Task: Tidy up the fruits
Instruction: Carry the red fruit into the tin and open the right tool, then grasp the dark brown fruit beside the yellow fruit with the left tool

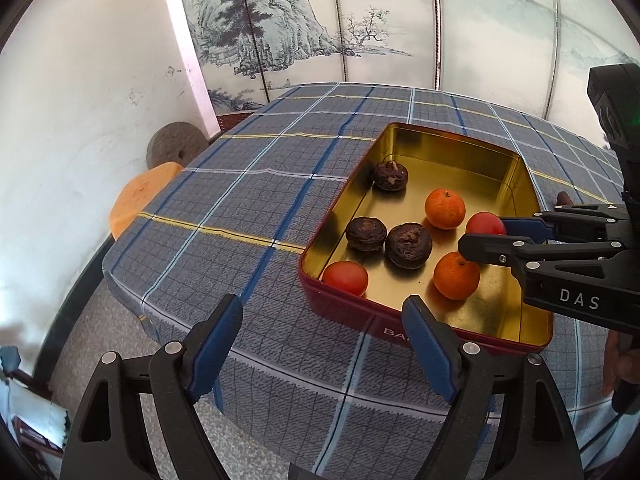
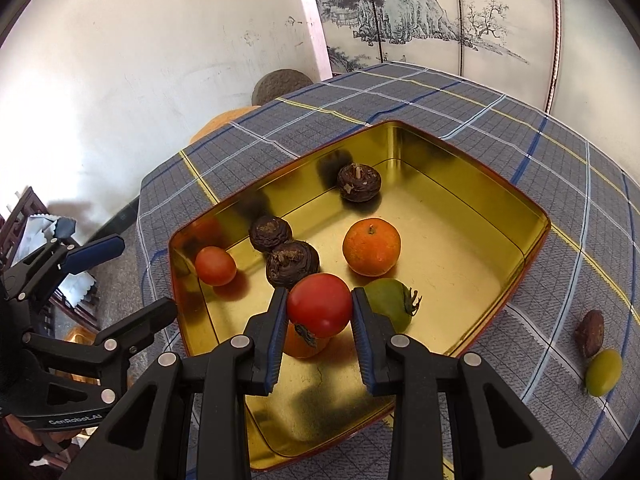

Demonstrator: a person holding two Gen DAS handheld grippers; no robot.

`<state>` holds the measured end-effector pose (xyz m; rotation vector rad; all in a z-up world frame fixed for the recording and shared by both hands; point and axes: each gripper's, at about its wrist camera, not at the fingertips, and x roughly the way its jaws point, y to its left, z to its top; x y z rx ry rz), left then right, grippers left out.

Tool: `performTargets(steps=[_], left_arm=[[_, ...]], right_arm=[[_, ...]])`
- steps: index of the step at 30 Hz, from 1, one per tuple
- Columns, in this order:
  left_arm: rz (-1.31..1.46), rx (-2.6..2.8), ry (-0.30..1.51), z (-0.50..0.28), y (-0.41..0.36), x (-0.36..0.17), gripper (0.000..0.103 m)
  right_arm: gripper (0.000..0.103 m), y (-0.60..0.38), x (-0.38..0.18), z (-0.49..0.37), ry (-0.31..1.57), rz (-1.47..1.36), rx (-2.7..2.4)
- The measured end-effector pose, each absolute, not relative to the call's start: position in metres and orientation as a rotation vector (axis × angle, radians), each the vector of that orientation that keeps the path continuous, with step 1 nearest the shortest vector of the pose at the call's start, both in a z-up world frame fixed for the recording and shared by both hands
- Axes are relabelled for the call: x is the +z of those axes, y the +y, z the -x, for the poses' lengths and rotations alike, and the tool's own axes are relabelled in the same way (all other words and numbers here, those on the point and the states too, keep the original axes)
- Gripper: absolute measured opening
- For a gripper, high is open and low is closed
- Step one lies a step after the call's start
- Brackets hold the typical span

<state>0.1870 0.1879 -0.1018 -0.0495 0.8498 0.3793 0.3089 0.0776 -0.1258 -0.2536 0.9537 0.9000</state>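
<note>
A gold-lined red tin (image 1: 524, 332) (image 2: 480, 208) sits on the plaid tablecloth. It holds three dark wrinkled fruits (image 1: 409, 246) (image 2: 292, 263), two oranges (image 1: 445, 208) (image 2: 371, 246), a red tomato (image 1: 346, 278) (image 2: 215, 265) and a green tomato (image 2: 390, 308). My right gripper (image 2: 319, 314) (image 1: 482, 230) is shut on a second red tomato (image 2: 320, 310) (image 1: 484, 223) and holds it above the tin. My left gripper (image 1: 322, 328) (image 2: 132, 276) is open and empty at the tin's near-left edge.
A dark fruit (image 2: 589, 332) and a green fruit (image 2: 603, 372) lie on the cloth (image 1: 260, 200) right of the tin. An orange stool (image 1: 140, 196) and a round stone (image 1: 172, 150) stand beyond the table's left edge. A painted screen (image 1: 360, 20) backs the table.
</note>
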Motion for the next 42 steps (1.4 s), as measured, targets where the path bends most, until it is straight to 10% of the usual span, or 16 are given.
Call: performTargets(steps=[13, 22, 30, 42], left_arm=[[0.050, 0.383, 0.848, -0.185, 0.192, -0.103, 0.083], [0.051, 0.385, 0.854, -0.185, 0.193, -0.103, 0.084], [0.013, 0.386, 0.853, -0.185, 0.185, -0.102, 0.084], [-0.079, 0.352, 0.850, -0.197, 0.152, -0.089, 0.084]], right_arm=[[0.030, 0.087, -0.126, -0.317, 0.947, 0.257, 0.884], [0.050, 0.070, -0.095, -0.313, 0.818, 0.176, 0.879], [0.089, 0.029, -0.089, -0.290, 0.747, 0.207, 0.810], [0.097, -0.135, -0.118, -0.321, 0.815, 0.144, 0.452]])
